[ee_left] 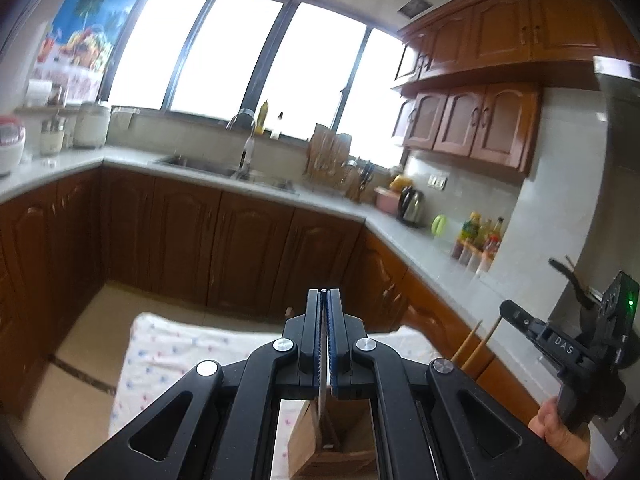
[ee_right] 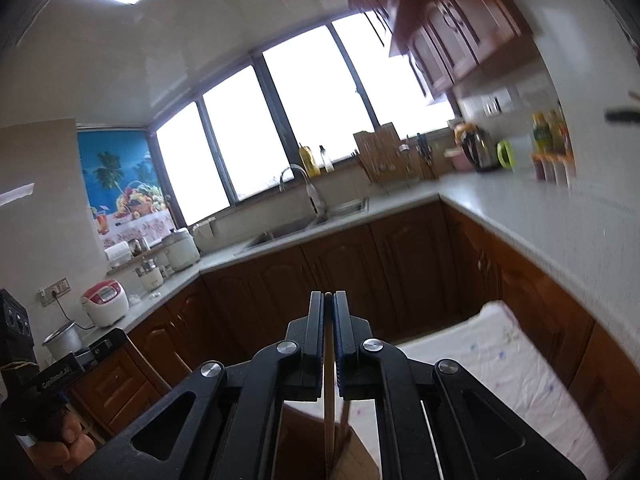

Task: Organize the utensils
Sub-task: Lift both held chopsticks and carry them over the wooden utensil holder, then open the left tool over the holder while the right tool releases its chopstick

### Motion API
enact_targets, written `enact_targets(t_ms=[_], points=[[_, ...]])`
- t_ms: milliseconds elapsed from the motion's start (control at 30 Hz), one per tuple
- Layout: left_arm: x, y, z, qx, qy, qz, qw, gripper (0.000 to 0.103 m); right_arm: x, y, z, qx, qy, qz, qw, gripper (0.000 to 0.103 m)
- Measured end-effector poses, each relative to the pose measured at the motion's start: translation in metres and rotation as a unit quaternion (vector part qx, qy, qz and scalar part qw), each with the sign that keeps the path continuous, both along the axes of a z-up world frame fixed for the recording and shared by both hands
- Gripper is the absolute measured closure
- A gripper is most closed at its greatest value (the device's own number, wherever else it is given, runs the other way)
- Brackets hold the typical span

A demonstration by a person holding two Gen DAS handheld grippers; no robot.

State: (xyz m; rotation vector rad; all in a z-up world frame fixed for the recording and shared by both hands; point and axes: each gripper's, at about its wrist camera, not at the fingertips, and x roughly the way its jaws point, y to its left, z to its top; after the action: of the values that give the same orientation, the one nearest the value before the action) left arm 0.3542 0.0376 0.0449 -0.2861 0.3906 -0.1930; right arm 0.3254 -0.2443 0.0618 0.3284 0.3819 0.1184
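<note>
My left gripper (ee_left: 325, 292) is shut on a thin grey metal utensil (ee_left: 323, 396), which hangs down between the fingers toward a wooden holder (ee_left: 340, 456) below. My right gripper (ee_right: 329, 294) is shut on a pair of wooden chopsticks (ee_right: 329, 400), which point down at the same wooden holder (ee_right: 354, 458). In the left wrist view the right gripper (ee_left: 516, 314) is at the far right with the chopsticks (ee_left: 474, 344) slanting down from it. In the right wrist view the left gripper (ee_right: 96, 350) shows at the left edge.
The holder stands on a table with a white flowered cloth (ee_left: 160, 352) (ee_right: 520, 364). Brown kitchen cabinets (ee_left: 248, 240) ring the room under a pale counter (ee_left: 420, 256) with a sink (ee_left: 208, 164), a kettle (ee_left: 412, 204) and bottles (ee_left: 478, 240). A hand (ee_left: 560, 432) holds the right gripper.
</note>
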Motion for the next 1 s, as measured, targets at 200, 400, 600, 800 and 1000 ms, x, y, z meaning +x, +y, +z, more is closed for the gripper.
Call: enact_targets(t_ms=[200,400,600,800,1000], points=[[0.027,-0.004,-0.020,0.002,0.032,0.002,0.9995,0.102,0.004,-0.002,-0.023,0.010,0.027,-0.001,1.000,0.099],[0.042,-0.003,-0.012,-0.001,0.052,0.004,0.9987,0.103,0.005,-0.002,-0.025,0.009,0.039,0.003,0.999,0.099],[0.044,-0.001,-0.006,0.001,0.053,0.008,0.9985,0.103,0.007,-0.004,-0.023,0.009,0.045,0.004,0.999,0.098],[0.034,0.000,-0.006,0.004,0.052,0.002,0.9987,0.103,0.009,-0.010,-0.023,0.029,0.056,0.010,0.998,0.092],[0.015,0.005,-0.011,-0.002,0.065,-0.002,0.9979,0.054,-0.008,-0.018,-0.022,0.053,0.049,0.008,0.997,0.028]])
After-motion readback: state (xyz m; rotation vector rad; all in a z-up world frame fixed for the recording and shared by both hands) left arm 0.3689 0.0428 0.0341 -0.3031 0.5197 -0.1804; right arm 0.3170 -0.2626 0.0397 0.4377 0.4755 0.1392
